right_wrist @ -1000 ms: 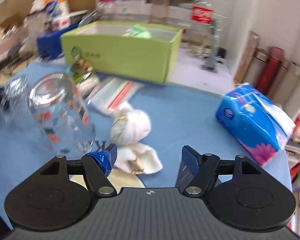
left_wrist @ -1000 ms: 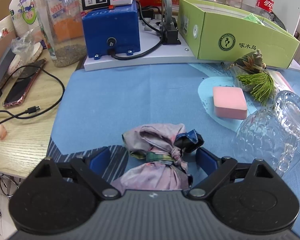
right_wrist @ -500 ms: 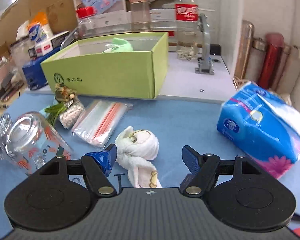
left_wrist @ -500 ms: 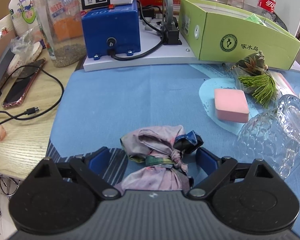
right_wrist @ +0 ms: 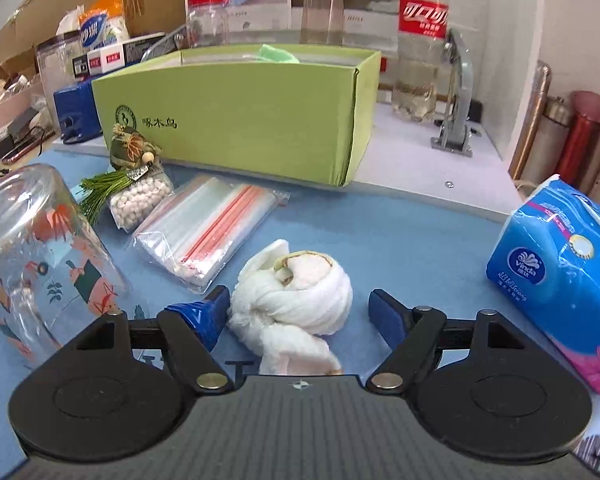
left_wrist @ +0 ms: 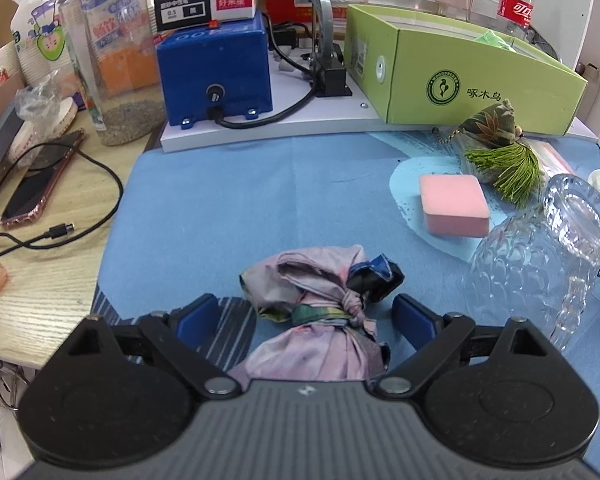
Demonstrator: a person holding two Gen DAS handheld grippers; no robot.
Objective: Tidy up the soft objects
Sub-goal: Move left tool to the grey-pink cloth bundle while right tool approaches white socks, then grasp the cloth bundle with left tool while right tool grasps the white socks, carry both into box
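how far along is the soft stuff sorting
Done: one green cloth is in the green box. In hand: nothing; the open left claw straddles the knotted pink cloth, the open right claw the white one. Left: both, plus the pink sponge.

I read "啄木鸟" on the green cardboard box (right_wrist: 236, 120), "Vinda" on the blue plastic tissue pack (right_wrist: 556, 264), and "0.5" on the white pen carton (left_wrist: 206, 2).

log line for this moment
left gripper: open around pink cloth | right gripper: open around white cloth
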